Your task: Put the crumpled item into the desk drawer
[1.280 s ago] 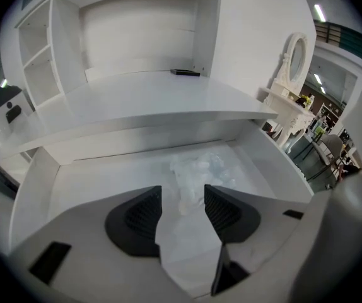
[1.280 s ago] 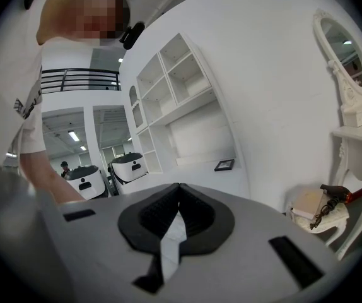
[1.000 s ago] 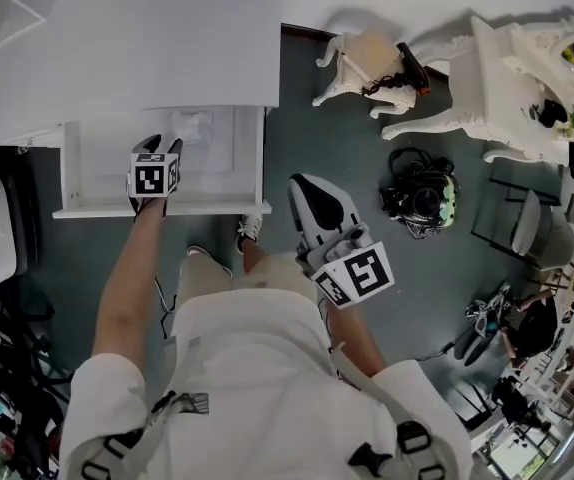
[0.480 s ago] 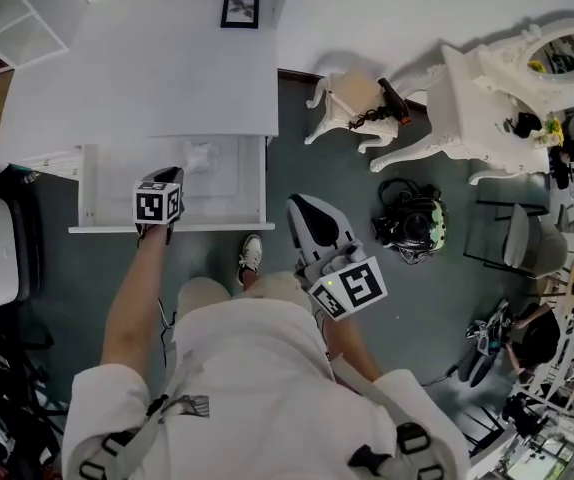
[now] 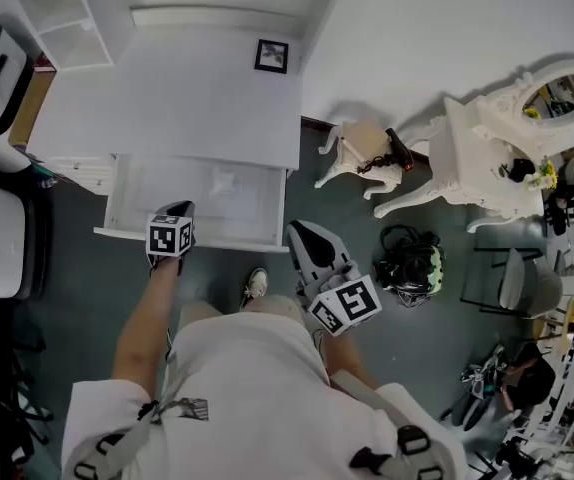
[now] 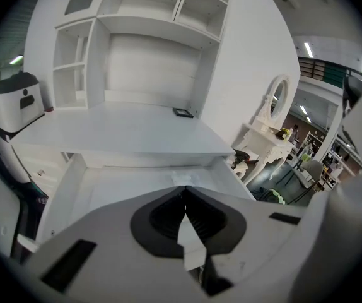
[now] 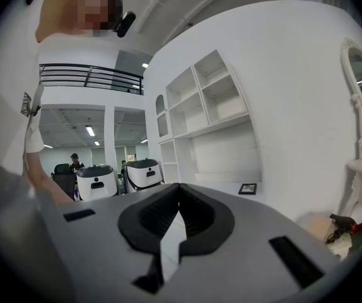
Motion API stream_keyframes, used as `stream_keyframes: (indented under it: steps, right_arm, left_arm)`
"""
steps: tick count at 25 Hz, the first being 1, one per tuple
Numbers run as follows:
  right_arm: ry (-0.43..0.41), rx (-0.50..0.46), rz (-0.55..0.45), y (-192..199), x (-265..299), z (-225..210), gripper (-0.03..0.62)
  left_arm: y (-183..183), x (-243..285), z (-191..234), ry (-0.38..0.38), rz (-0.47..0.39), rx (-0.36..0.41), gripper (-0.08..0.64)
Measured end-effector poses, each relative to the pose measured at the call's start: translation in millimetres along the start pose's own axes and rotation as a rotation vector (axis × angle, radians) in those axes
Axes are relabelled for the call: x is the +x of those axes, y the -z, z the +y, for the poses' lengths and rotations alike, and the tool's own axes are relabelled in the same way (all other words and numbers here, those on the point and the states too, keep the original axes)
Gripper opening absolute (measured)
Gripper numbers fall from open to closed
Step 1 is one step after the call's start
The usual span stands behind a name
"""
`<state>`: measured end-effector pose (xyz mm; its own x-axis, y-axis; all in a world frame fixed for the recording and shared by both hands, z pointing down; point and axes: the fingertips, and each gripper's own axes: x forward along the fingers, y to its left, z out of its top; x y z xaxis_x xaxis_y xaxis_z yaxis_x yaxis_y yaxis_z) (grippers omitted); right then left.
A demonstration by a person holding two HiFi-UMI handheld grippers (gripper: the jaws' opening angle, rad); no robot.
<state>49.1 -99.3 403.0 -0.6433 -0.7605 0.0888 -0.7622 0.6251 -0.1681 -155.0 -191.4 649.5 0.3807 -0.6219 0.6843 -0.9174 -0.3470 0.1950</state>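
The left gripper (image 5: 177,208) is hovering over the front edge of the open drawer (image 5: 232,242), tilting down toward it. Its jaws have just been closing, and now they are pressing tip to tip with nothing between them. The crumpled item (image 5: 225,181) is lying inside the drawer, a pale scrunched lump on the white floor of the compartment. It is sitting near the middle toward the back, well clear of either gripper. In the left gripper view it is peeking out just beyond the closed jaw tips, with the drawer's side walls running away on both sides. The right gripper (image 5: 302,230) is hanging off to the right of the drawer, out over the dark floor (image 5: 327,198) and beside the drawer's right corner. Its jaws are likewise meeting at the tips and carrying nothing. It is pointing roughly level, looking at the wall shelves (image 7: 216,106). The white worktop (image 5: 167,98) is spreading out above the drawer, and a small dark picture frame (image 5: 272,55) is resting near its back right corner. Off to the right an ornate white stool (image 5: 362,148) is standing on the floor, with a white vanity table (image 5: 497,138) and its oval mirror (image 5: 557,93) beyond it.
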Motion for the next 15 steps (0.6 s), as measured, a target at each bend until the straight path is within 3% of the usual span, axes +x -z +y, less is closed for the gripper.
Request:
stream_keyframes:
  steps: [6, 15]
  right_arm:
    - [-0.017, -0.018, -0.018, -11.4, 13.2, 17.8, 0.011]
    - [-0.016, -0.045, -0.051, -20.2, 19.0, 28.4, 0.011]
  left_arm:
    - [-24.8, -53.2, 24.1, -0.056, -0.133, 0.009, 0.017]
    - [-70.0, -112.0, 36.7, -0.06, -0.318, 0.021, 0.017]
